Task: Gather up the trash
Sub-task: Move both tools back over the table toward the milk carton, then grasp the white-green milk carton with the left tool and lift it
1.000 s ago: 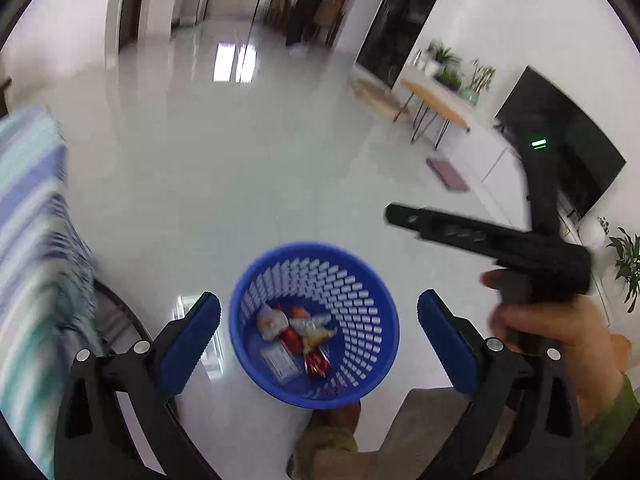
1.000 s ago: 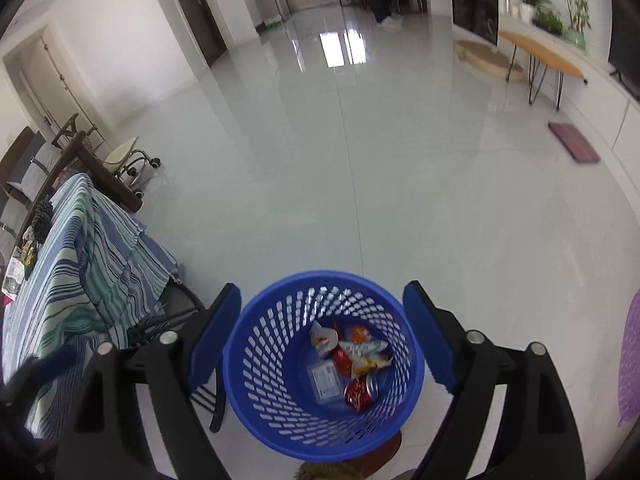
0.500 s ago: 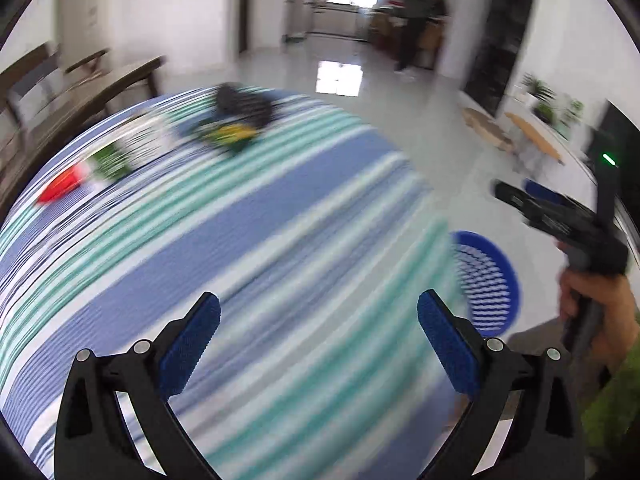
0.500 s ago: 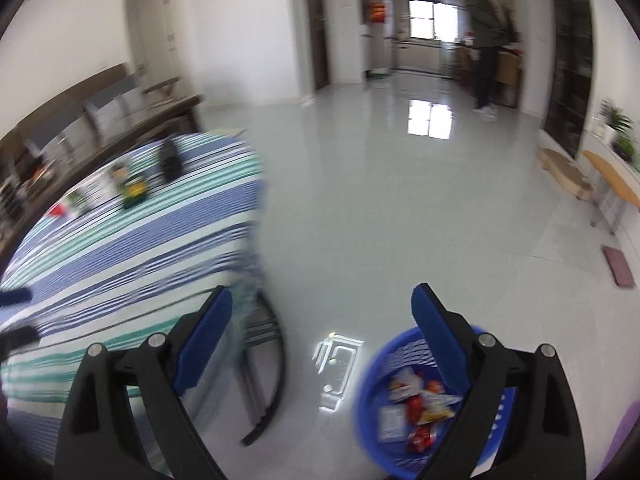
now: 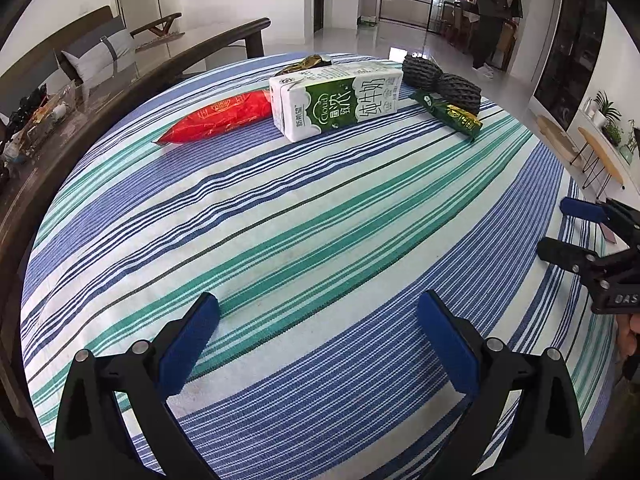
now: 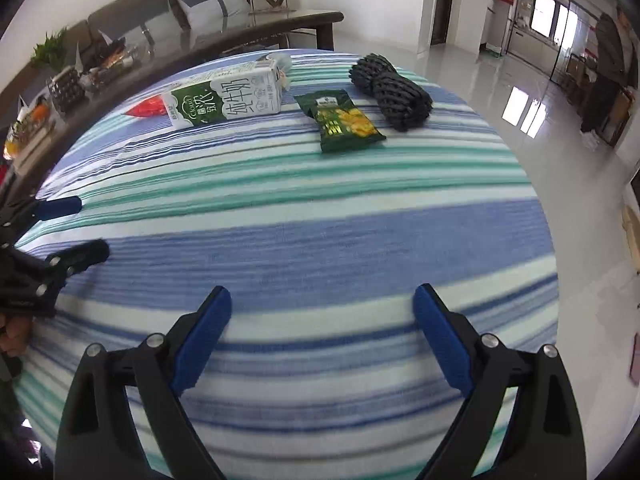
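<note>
On the striped tablecloth (image 5: 304, 216) lie a white and green milk carton (image 5: 336, 100), a red wrapper (image 5: 218, 117), a green snack packet (image 5: 448, 114), two black foam nets (image 5: 442, 82) and a gold wrapper (image 5: 304, 65) behind the carton. My left gripper (image 5: 318, 340) is open and empty over the table's near part. My right gripper (image 6: 322, 334) is open and empty, also near. In the right wrist view I see the carton (image 6: 224, 96), the packet (image 6: 340, 122), the nets (image 6: 390, 92) and the red wrapper (image 6: 148, 107).
A dark glass table (image 5: 80, 92) with clutter stands left of the cloth, with a sofa (image 6: 160, 12) behind it. A person (image 5: 494, 12) stands far back on the glossy floor. The table's right edge drops to the floor (image 6: 540, 92).
Both grippers have swung up from the blue basket on the floor to the striped table. The basket has left both views. Both stay open and empty.
</note>
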`<state>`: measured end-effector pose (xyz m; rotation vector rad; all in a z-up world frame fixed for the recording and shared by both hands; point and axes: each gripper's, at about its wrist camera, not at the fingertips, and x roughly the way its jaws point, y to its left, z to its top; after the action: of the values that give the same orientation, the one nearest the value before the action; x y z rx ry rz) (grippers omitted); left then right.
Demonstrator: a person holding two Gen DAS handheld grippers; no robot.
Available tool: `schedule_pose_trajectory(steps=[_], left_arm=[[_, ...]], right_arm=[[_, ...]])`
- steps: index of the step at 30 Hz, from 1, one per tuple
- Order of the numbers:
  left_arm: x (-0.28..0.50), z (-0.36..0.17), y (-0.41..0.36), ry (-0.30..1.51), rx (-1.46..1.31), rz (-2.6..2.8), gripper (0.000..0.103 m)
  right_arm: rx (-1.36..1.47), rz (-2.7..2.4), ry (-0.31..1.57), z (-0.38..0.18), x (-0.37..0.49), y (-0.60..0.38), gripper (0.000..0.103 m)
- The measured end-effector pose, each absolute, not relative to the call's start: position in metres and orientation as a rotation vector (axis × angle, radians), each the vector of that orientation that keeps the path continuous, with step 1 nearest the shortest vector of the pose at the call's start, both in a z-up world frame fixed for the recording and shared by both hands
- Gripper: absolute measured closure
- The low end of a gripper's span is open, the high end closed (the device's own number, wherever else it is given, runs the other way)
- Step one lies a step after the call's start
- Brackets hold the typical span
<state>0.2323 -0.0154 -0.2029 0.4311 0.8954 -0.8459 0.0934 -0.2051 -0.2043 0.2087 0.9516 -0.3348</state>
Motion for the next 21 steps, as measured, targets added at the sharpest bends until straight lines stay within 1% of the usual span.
schedule_pose_trajectory(steps=[1,3,6,8,14,21], left_arm=[[0.231,-0.203,-0.017,0.891,0.448,-0.851,0.005],[0.23,-0.204,-0.02,0.885,0.467,-0.872,0.005],[0.237,-0.202,-0.027,0.9,0.498,-0.91,0.005],[0.248,-0.191,-0.033,0.869,0.52,-0.934,0.005],[0.298,-0.166,-0.078,0.754,0.605,-0.991,0.005],[0.339,-0.176,-0.138,0.709,0.689,-1.094,0.005]], right_arm=[[0.206,-0.325,0.95,-0.204,0.095,-0.203,0.012],[0.192,-0.315,0.955,-0.206,0.101,-0.2,0.007],[0.199,-0.314,0.958,-0.208,0.105,-0.201,0.006],[0.199,-0.311,0.961,-0.209,0.107,-0.2,0.005],[0.196,-0.315,0.963,-0.209,0.108,-0.2,0.005],[0.197,-0.314,0.963,-0.209,0.108,-0.2,0.005]])
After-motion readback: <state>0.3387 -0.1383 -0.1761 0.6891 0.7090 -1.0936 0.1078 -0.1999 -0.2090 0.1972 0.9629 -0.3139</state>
